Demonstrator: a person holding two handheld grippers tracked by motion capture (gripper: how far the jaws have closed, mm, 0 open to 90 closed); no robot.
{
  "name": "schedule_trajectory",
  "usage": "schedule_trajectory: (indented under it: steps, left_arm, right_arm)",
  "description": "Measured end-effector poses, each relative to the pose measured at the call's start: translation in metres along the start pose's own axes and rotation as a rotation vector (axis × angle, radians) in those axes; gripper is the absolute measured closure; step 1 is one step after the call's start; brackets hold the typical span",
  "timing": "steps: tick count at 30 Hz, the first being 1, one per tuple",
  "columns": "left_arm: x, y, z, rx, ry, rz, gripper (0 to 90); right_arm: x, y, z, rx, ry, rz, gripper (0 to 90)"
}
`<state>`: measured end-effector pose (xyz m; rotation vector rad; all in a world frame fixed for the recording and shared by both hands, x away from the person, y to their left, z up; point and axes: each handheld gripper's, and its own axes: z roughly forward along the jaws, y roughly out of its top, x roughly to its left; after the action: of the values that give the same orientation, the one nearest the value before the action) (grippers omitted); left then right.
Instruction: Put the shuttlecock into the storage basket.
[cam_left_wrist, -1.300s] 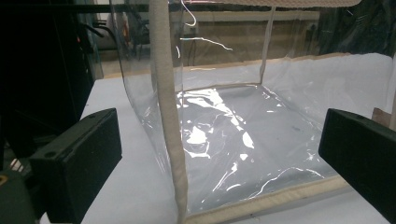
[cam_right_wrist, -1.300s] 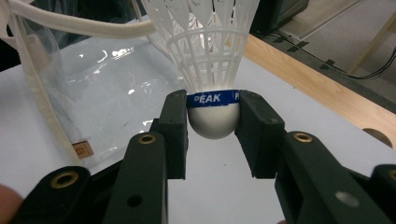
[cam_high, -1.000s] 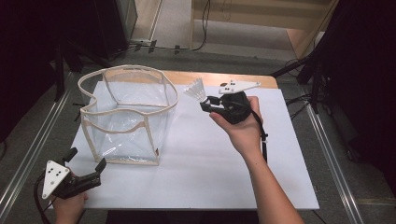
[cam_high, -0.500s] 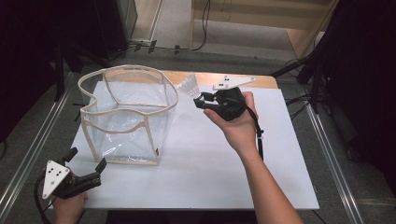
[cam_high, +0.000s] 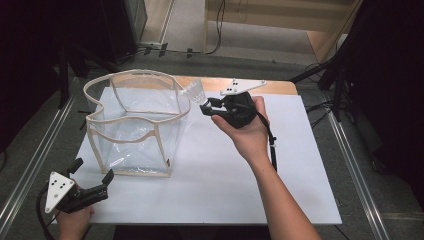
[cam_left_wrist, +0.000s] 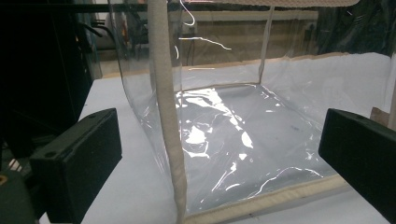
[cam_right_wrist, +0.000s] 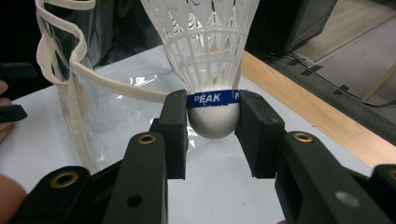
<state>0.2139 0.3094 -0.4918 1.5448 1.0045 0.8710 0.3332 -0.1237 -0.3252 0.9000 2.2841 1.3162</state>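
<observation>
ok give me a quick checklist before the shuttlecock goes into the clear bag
1. Grip: right gripper has its jaws pressed on the white head of the shuttlecock, at the blue band. ok
2. Bag mouth: the clear bag stands upright on the table with its top open. ok
3. Position: in the high view the shuttlecock is at the bag's rim, not yet plainly over the opening. not ok
4. Bag steadied: left gripper is open, near the bag's front corner, apart from it. not ok
5. Bag interior free of other things: seems so through the clear wall. ok
</observation>
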Motion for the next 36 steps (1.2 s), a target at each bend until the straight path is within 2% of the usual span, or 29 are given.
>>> schedule_trajectory:
  steps: [14, 36]
  left_arm:
    - [0.000, 0.000, 0.000, 0.005, -0.001, 0.005, 0.0]
    - [0.000, 0.000, 0.000, 0.006, -0.001, 0.006, 0.0]
  right_arm:
    - [0.006, 0.008, 0.004, -0.014, 0.014, -0.013, 62.3]
    - [0.020, 0.017, 0.023, -0.007, 0.051, -0.032, 62.2]
